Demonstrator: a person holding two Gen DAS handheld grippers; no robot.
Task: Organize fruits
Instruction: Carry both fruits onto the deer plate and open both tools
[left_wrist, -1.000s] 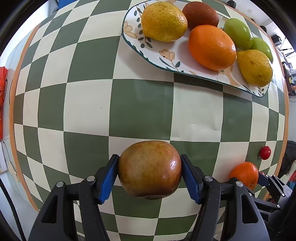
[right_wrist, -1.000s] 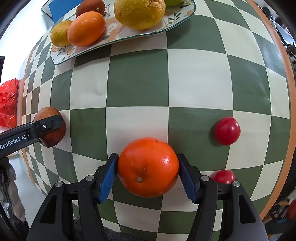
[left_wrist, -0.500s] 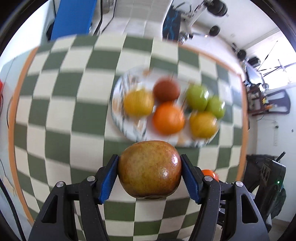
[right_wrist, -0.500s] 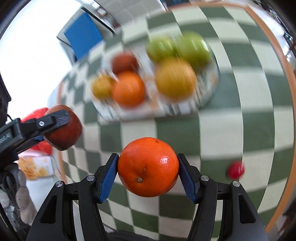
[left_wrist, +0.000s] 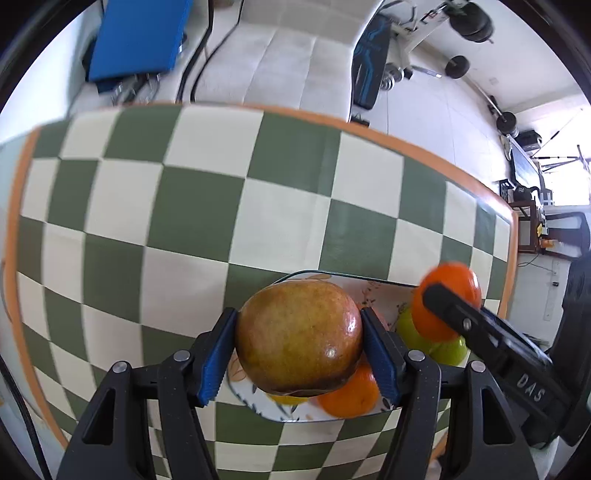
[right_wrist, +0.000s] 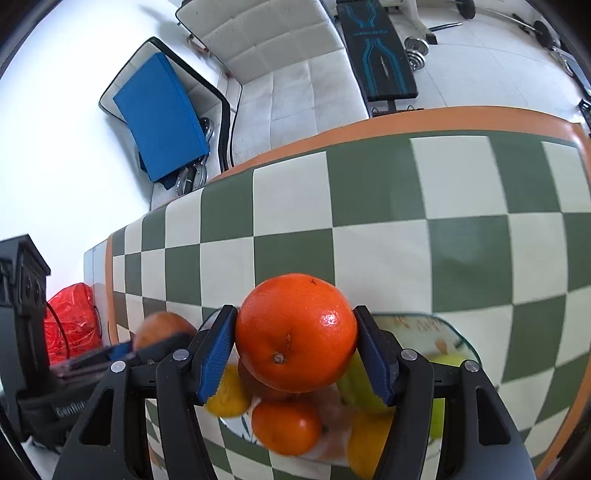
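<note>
My left gripper (left_wrist: 298, 356) is shut on a brownish-red apple (left_wrist: 299, 336), held above the floral plate (left_wrist: 391, 286) of fruit. An orange (left_wrist: 351, 397) and green fruit (left_wrist: 445, 347) lie on the plate below. My right gripper (right_wrist: 295, 349) is shut on an orange (right_wrist: 295, 332), also above the plate (right_wrist: 417, 326). In the left wrist view the right gripper's orange (left_wrist: 448, 302) shows at right, over the green fruit. In the right wrist view the apple (right_wrist: 164, 330) in the left gripper appears at left. Below lie an orange (right_wrist: 286, 426), yellow citrus (right_wrist: 229, 397) and green fruit (right_wrist: 448, 360).
The table carries a green and cream checkered cloth (left_wrist: 207, 206) with an orange edge (right_wrist: 424, 123). Beyond the far edge are a white couch (right_wrist: 280, 66), a blue pad (right_wrist: 160, 114) and a weight bench (right_wrist: 376, 51). A red bag (right_wrist: 72, 321) sits left of the table.
Both grippers rose from the tabletop and moved forward with their fruit, and now hang over the plate. The plate has shifted from the far part of each view to underneath the fingers.
</note>
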